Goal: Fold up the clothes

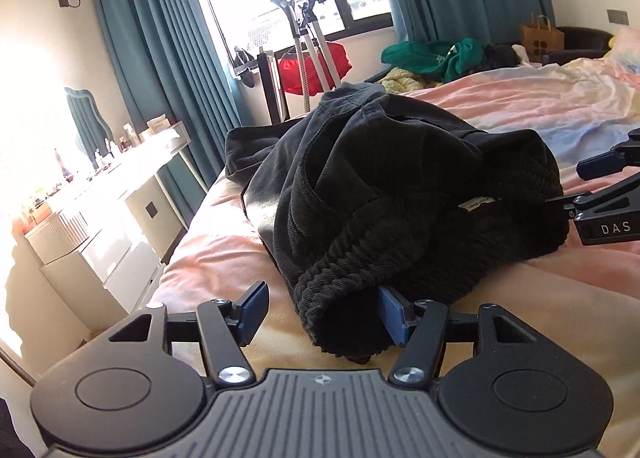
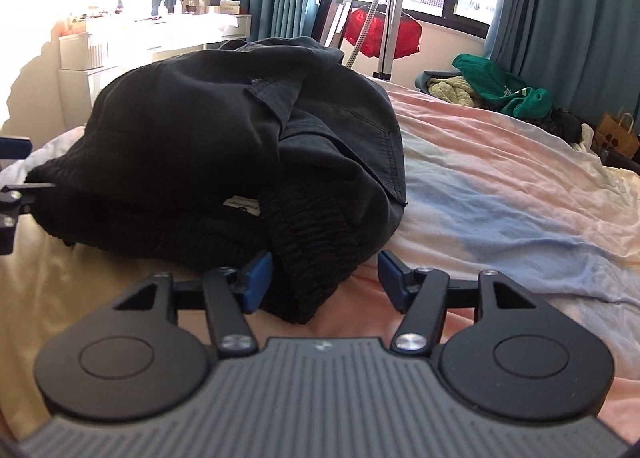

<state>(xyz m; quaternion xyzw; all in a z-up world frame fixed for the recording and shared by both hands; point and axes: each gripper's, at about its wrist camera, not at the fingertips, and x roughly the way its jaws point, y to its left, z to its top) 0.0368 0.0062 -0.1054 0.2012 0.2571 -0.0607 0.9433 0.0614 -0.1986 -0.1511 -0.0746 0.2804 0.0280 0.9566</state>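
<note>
A black pair of trousers with a ribbed elastic waistband lies bunched in a heap on the bed, a white label showing inside the waist; it also shows in the right wrist view. My left gripper is open, its jaws wide, with the near left corner of the waistband between the pads. My right gripper is open too, with the near right corner of the waistband between its pads. The right gripper also shows in the left wrist view at the far right edge.
The bed has a pink, yellow and blue sheet. A pile of green and yellow clothes lies at its far side. A white dresser stands left of the bed. A garment steamer stand and red bag are by the window.
</note>
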